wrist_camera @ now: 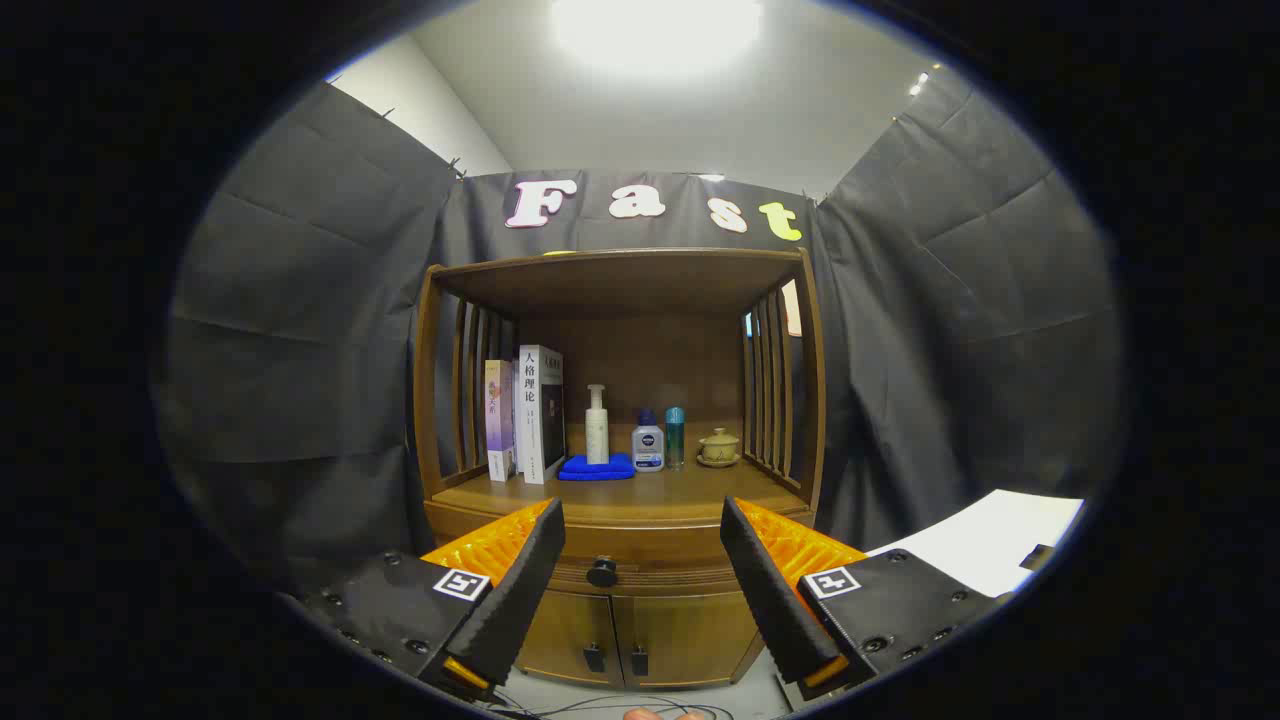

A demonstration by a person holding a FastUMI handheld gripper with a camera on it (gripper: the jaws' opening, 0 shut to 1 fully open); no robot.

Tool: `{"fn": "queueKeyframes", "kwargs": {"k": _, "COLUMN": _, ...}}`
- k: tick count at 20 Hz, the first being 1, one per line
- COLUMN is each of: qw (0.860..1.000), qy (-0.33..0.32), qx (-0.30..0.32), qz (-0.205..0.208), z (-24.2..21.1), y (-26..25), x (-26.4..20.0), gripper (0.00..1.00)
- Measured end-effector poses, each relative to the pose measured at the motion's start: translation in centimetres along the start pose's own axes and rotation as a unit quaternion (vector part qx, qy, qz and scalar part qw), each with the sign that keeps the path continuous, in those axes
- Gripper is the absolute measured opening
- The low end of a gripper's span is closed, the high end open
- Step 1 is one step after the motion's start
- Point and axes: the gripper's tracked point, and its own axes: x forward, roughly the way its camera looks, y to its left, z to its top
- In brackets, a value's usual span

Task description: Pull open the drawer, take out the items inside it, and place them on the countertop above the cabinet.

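A wooden cabinet (620, 500) stands ahead against the booth wall. Its drawer (640, 560) is closed, and the drawer's dark round knob (601, 572) lies between my two fingers, some way beyond them. My gripper (640, 590) is open with nothing between its fingers (520, 590). The countertop (640, 492) above the drawer carries two upright books (525, 420), a folded blue cloth (596, 467) with a white pump bottle (597, 425) on it, a small white bottle with a blue cap (648, 442), a teal bottle (675, 437) and a lidded tea cup (719, 447).
Below the drawer are two closed cabinet doors (625, 635) with small dark handles. Slatted side walls (775, 385) and a top board enclose the countertop. A white sheet (985, 540) lies to the right. Cables run on the floor under my fingers.
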Motion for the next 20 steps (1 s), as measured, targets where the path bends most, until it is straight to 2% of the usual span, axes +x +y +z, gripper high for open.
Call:
{"fn": "queueKeyframes", "kwargs": {"k": 13, "qw": 1.000, "qy": 0.023, "qx": 0.018, "qz": 0.011, "z": -3.0, "y": 1.1, "x": 1.9, "gripper": 0.98}}
{"fn": "queueKeyframes", "kwargs": {"k": 17, "qw": 1.000, "qy": 0.021, "qx": -0.003, "qz": 0.010, "z": -3.7, "y": 0.9, "x": 2.0, "gripper": 0.98}}
{"fn": "queueKeyframes", "kwargs": {"k": 20, "qw": 0.999, "qy": 0.031, "qx": 0.003, "qz": 0.016, "z": -4.9, "y": 1.5, "x": 2.6, "gripper": 0.98}}
